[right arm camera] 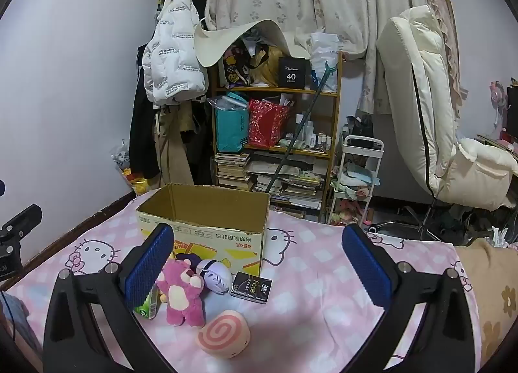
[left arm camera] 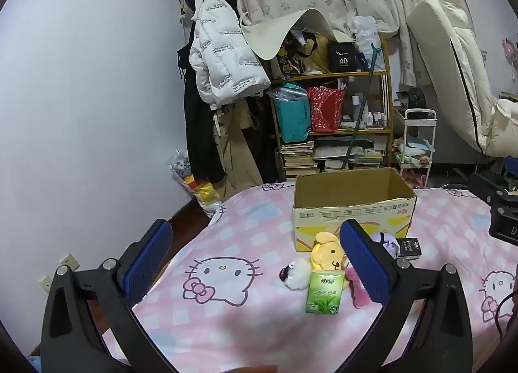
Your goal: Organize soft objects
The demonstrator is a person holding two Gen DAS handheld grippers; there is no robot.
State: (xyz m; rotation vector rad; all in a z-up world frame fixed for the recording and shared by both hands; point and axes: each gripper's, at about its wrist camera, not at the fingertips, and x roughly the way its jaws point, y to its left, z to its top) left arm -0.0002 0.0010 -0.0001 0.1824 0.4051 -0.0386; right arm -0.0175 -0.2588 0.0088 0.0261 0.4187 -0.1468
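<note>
Cardboard box (right arm camera: 207, 211) rectangular | plush bear (right arm camera: 181, 292) fuzzy pink | both tools released, empty

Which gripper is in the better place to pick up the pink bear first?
The right gripper, probably. The pink bear lies just inside its open fingers, near the left one. In the left view the bear is mostly hidden behind a finger.

The pink bear (left arm camera: 356, 289) and purple plush (left arm camera: 387, 242) sit half hidden behind a blue pad.

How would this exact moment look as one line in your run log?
left gripper: open, empty | right gripper: open, empty | cardboard box: open | pink bear plush: on bed
</note>
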